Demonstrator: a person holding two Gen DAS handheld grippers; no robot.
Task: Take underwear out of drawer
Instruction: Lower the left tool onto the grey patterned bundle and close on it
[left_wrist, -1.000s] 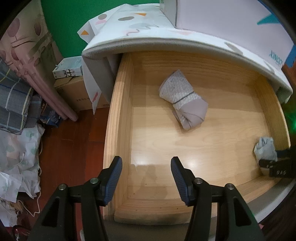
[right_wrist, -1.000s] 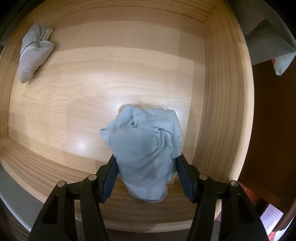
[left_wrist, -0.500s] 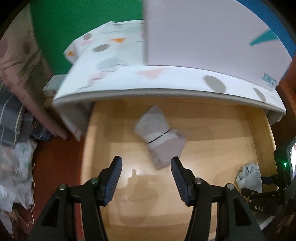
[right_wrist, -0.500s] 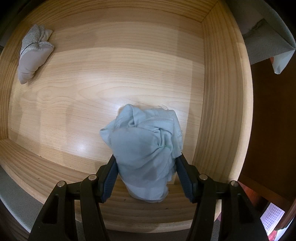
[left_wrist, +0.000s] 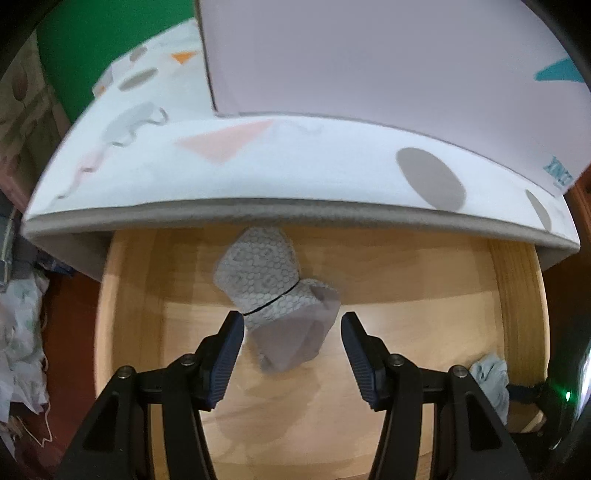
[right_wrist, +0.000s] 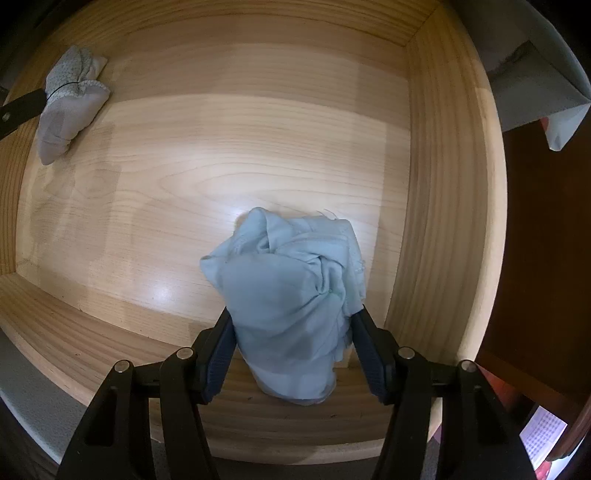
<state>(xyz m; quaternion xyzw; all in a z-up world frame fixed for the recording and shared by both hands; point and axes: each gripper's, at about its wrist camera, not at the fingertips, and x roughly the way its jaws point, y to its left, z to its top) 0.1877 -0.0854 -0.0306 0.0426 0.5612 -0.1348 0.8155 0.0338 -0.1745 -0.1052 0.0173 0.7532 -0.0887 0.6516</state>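
The crumpled light-blue underwear (right_wrist: 291, 317) sits pinched btwn the right gripper's (right_wrist: 291, 332) 2 pads, by the wooden drawer's (right_wrist: 436, 184) right wall, while a rolled grey pair (left_wrist: 280, 306) lies below & btwn the left gripper's (left_wrist: 291, 328) parted, untouching pads.

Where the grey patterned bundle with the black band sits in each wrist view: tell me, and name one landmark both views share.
Left wrist view: the grey patterned bundle lies centre frame, between the left gripper fingers.
Right wrist view: same bundle, upper left corner, near the drawer's left wall.
Shared landmark: the light blue underwear, lower right in the left view, bottom centre in the right.
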